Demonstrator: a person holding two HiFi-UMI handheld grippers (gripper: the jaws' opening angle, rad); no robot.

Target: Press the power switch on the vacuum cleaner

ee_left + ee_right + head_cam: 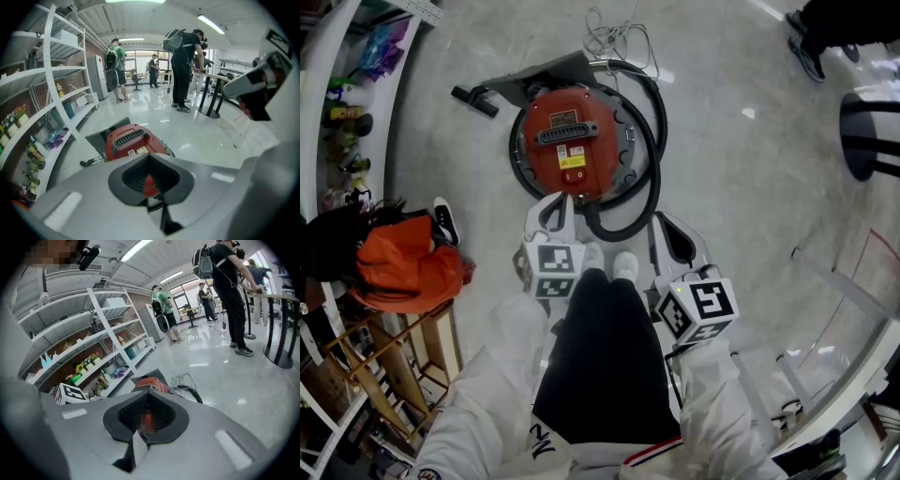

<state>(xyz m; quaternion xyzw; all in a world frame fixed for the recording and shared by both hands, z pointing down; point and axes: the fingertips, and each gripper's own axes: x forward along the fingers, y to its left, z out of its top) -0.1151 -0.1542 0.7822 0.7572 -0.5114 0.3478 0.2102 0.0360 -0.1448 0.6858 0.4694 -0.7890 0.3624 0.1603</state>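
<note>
A round red vacuum cleaner (pixel 574 141) sits on the grey floor, ringed by its black hose (pixel 647 141). A small red switch (pixel 574 174) lies on the near side of its lid, below a yellow label. My left gripper (pixel 555 204) hovers just short of the vacuum's near edge, jaws shut and empty. My right gripper (pixel 677 236) hangs lower right, beside the hose, also shut and empty. The vacuum cleaner (pixel 129 140) shows above the closed jaws in the left gripper view, and the vacuum cleaner (pixel 149 383) peeks over them in the right gripper view.
A black floor nozzle (pixel 475 98) and a white cable (pixel 614 37) lie beyond the vacuum. An orange bag (pixel 403 262) and shelves (pixel 337 112) stand at left, a wooden frame (pixel 394 366) below. My white shoes (pixel 609 262) are near the hose. People (pixel 180 70) stand farther off.
</note>
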